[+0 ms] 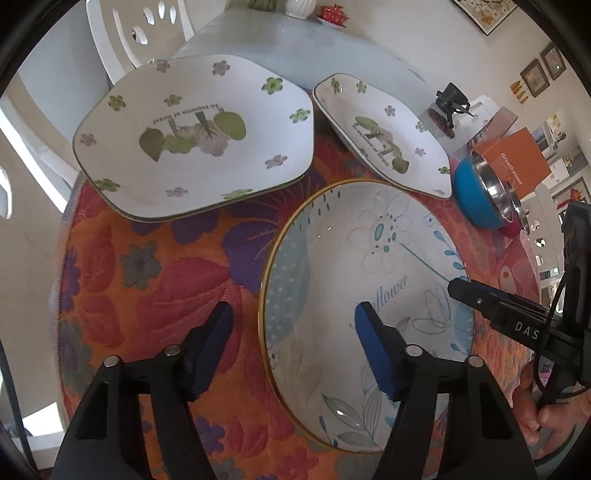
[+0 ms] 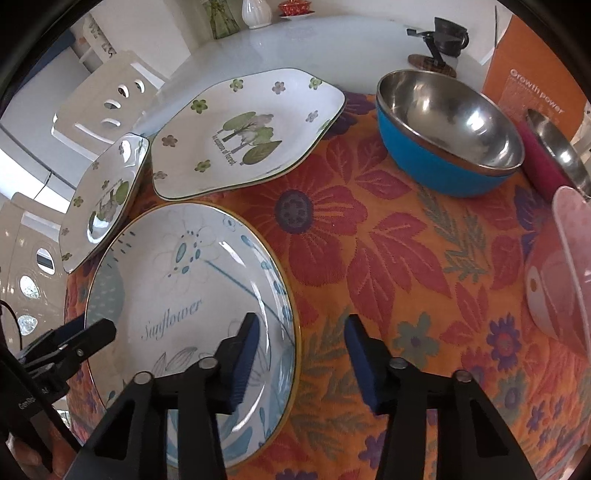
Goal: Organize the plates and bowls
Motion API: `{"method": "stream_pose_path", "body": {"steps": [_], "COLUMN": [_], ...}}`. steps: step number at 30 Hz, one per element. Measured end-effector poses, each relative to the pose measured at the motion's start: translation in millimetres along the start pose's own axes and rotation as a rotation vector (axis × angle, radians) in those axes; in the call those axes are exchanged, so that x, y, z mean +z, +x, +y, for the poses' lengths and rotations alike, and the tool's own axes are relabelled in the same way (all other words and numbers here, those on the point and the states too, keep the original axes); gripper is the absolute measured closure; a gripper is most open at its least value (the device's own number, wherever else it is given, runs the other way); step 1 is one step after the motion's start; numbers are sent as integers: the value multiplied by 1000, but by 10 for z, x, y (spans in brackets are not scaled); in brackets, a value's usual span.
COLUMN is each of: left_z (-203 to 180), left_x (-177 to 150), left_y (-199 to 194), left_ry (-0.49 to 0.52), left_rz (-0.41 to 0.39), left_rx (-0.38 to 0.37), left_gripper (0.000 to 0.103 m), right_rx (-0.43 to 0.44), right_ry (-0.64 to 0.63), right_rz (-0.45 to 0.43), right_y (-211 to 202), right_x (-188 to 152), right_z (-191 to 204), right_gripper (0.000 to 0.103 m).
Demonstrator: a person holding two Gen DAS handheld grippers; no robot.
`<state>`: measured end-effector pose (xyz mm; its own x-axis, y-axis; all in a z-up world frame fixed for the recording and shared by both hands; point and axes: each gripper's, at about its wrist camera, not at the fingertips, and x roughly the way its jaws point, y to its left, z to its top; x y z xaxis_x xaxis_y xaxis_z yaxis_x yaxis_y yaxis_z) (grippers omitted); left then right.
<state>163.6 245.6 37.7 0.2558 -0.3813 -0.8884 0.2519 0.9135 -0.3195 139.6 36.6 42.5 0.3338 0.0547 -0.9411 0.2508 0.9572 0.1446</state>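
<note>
A round "Sunflower" plate (image 1: 354, 258) (image 2: 177, 266) with a gold rim lies on the floral cloth. My left gripper (image 1: 295, 321) is open, its jaws astride the plate's left rim. My right gripper (image 2: 301, 332) is open, astride the plate's right rim; it also shows in the left wrist view (image 1: 480, 299). A large hexagonal green-flower plate (image 1: 192, 136) (image 2: 251, 129) and a smaller matching one (image 1: 384, 136) (image 2: 103, 199) lie behind. A blue steel-lined bowl (image 1: 476, 192) (image 2: 447, 129) sits at the right.
An orange floral cloth (image 2: 388, 251) covers the round table. A pink bowl (image 2: 561, 266) and a magenta steel bowl (image 2: 554, 147) sit at the right edge. An orange box (image 2: 532, 96), a black stand (image 2: 439, 40), a vase (image 2: 255, 11) and a white chair (image 1: 140, 33) lie beyond.
</note>
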Motion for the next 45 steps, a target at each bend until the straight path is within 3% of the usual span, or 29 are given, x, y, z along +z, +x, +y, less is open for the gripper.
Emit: {"method": "stream_pose_path", "body": {"steps": [1,7,10,15,19,21,23,29,39,45], "left_z": [7,21,30,92,2,20,16,-87,-102,-12], "left_x": [-2,31,41,46,25,18,8,-68,-450,-783], "left_y": [24,77,97,108,78,38,-41,-386,-923,-866], "left_ry": [-2,7,9,-22,-6,-43,-69,-85,-107,-135], "left_rz": [6,4,1,-7,-17,-21,-28,-70,-119,-73], "left_rx": [-9,-24,-35,-80,-29,-52,-79,-64,-34,-6], "left_gripper": [52,72,72,72,71,71,71,71,71,71], "right_rx": [2,32,57,69,58,56,49,28,49,61], "right_ry": [-1,-14,-30,-63,-79,-60,-51,-26,-49,-68], "right_rz": [0,6,3,-1,12,21,17,3,-28,29], "right_y": [11,96,114,152,139,122,58,-222,-814,-754], "right_x": [8,43,57,54,40,41,20,-4,-410,-728], "right_z": [1,13,34,63,81,76,69,174,358,406], "right_gripper": [62,69,75,75,74,74,73,73,73,73]}}
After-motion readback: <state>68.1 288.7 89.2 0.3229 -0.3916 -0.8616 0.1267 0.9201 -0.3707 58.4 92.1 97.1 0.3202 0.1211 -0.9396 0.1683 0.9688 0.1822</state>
